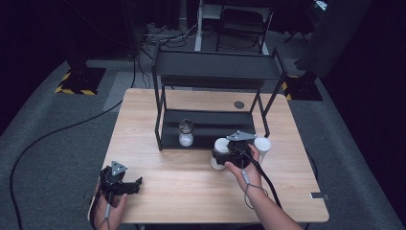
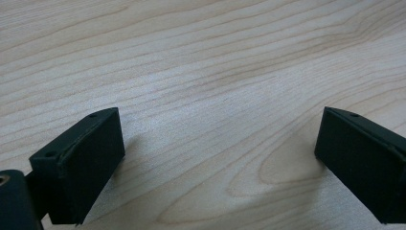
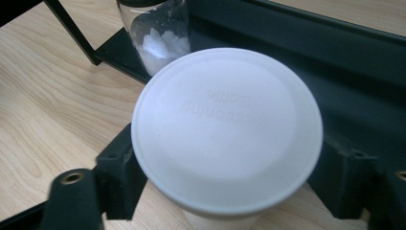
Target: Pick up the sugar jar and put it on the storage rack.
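Two white bottles point(image 1: 219, 152) by one rack point(image 1: 215, 72), one glass jar point(image 1: 186, 132), right gripper point(image 1: 225, 155) fingers clamped on the left bottle, left gripper point(image 1: 131, 186) fingers apart.

A glass jar point(image 1: 186, 133) sits on the black rack's point(image 1: 163, 103) lower shelf on the wooden table point(image 1: 191, 191)

We note a white lidded container point(image 1: 220, 152), round, with a flat white cap bearing faint embossed lettering point(image 3: 227, 127), standing upright on the wooden table. It sits just off the black rack's front edge, at about 4 o'clock from the glass jar of white powder on the lower shelf. A black jaw flanks each side of its body below the cap.
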`<state>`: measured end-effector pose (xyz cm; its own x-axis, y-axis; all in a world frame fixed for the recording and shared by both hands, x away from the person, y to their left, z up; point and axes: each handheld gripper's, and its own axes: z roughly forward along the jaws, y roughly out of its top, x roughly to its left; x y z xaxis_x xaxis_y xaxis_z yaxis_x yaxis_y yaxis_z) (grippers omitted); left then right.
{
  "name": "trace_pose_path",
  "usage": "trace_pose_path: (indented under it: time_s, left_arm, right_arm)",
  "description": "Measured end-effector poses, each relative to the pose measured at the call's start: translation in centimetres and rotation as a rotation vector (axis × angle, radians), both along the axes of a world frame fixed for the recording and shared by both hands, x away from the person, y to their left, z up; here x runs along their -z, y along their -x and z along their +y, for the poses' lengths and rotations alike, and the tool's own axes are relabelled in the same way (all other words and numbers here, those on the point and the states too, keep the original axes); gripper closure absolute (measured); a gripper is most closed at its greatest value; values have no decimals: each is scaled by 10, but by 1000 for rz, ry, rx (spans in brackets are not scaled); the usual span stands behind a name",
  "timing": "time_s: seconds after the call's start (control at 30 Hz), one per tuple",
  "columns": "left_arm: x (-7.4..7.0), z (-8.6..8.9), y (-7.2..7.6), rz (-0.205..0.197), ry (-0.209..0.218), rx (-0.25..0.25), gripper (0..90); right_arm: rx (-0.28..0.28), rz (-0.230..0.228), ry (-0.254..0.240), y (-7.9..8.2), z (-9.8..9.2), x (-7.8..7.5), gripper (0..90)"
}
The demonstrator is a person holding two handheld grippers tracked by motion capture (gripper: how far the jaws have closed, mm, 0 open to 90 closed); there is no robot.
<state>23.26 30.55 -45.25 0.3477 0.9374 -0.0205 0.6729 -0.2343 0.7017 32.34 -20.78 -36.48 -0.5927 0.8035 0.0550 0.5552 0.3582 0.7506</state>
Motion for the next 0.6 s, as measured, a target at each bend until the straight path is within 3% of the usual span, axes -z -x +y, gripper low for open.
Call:
trace_pose_path:
  time_s: [0.07,0.2,0.6]
  left_arm:
    - [0,0,0,0,0,0,25]
    - [0,0,0,0,0,0,25]
    - [0,0,0,0,-1,-1,23]
  right_arm:
    - [-9,-4,1,0,0,0,321]
    - [-23,-31,0,3,0,0,326]
    - [-46,-28,16,5,-2,-10,328]
